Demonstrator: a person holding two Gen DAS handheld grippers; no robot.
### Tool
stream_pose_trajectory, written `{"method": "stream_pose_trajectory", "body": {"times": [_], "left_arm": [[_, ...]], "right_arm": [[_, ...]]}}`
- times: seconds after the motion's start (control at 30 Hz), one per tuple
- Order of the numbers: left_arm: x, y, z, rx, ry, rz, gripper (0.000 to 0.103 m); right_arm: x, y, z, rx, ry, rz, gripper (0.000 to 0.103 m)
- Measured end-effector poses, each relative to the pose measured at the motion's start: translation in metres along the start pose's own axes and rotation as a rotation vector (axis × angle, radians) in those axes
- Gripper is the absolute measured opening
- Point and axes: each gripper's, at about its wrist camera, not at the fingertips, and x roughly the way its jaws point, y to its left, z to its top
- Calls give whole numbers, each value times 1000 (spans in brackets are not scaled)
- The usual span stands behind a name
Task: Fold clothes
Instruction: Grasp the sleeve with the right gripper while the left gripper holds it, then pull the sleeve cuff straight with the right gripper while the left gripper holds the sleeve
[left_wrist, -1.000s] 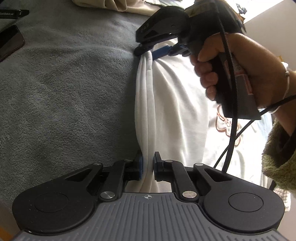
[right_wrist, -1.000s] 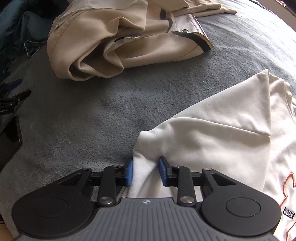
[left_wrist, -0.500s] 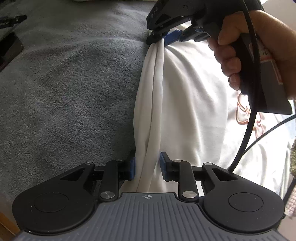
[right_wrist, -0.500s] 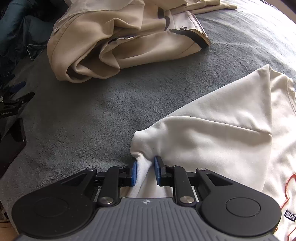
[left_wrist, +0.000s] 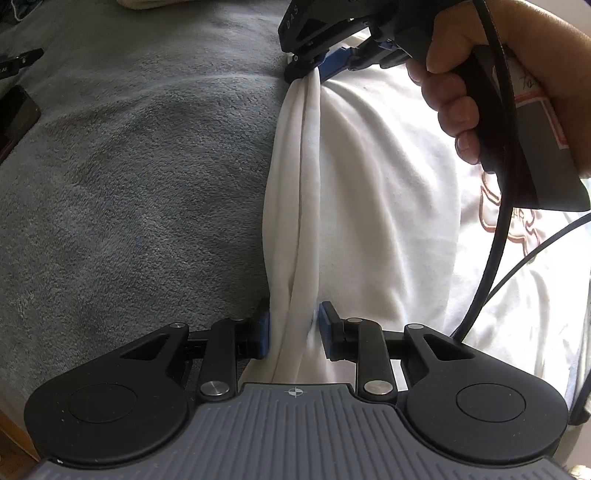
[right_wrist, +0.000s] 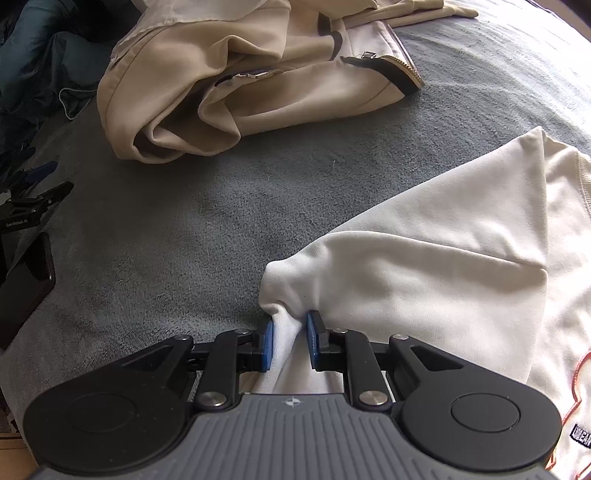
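A white shirt (left_wrist: 369, 203) with an orange print lies on a grey blanket (left_wrist: 129, 184). Its left edge is gathered into a long fold stretched between both grippers. My left gripper (left_wrist: 294, 328) is shut on the near end of that fold, with a thick bunch of cloth filling the gap between its blue pads. At the far end a hand (left_wrist: 461, 92) holds my right gripper (left_wrist: 314, 70), which pinches the cloth. In the right wrist view, the right gripper (right_wrist: 290, 341) is shut on a puckered corner of the white shirt (right_wrist: 424, 280), and the folded sleeve lies flat beyond it.
A crumpled beige zip jacket (right_wrist: 240, 96) lies at the far side of the grey blanket (right_wrist: 184, 221). A dark phone (right_wrist: 26, 284) and a black clamp (right_wrist: 33, 206) sit at the left edge. A black cable (left_wrist: 495, 236) hangs from the right gripper across the shirt.
The left jaws have spread from a tight pinch to a wider hold on a thicker bunch. The right jaws have narrowed onto the shirt corner. The gathered edge now runs straighter between them.
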Motion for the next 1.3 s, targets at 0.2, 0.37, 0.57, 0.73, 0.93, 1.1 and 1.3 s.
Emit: {"method": "stream_pose_trajectory", "body": {"times": [0.2, 0.37, 0.57, 0.73, 0.93, 1.1, 1.3], "left_arm": [[-4, 0, -3, 15, 6, 10, 26], [-8, 0, -7, 27, 2, 20, 25], [-15, 0, -14, 39, -11, 29, 16], [-23, -2, -22, 71, -31, 39, 10], [-33, -3, -29, 90, -46, 44, 7], [-46, -7, -34, 120, -59, 50, 6], [-44, -33, -3, 152, -73, 37, 6]], "right_arm": [[0, -1, 1, 5, -1, 7, 18], [-2, -2, -1, 11, -4, 12, 18], [-3, -3, -2, 20, -15, 17, 16], [-9, -5, -7, 28, -39, 16, 8], [-21, -13, -13, 79, -64, 44, 7], [-27, -25, -16, 104, -85, 63, 7], [-41, -45, -24, 139, -110, 80, 7]]}}
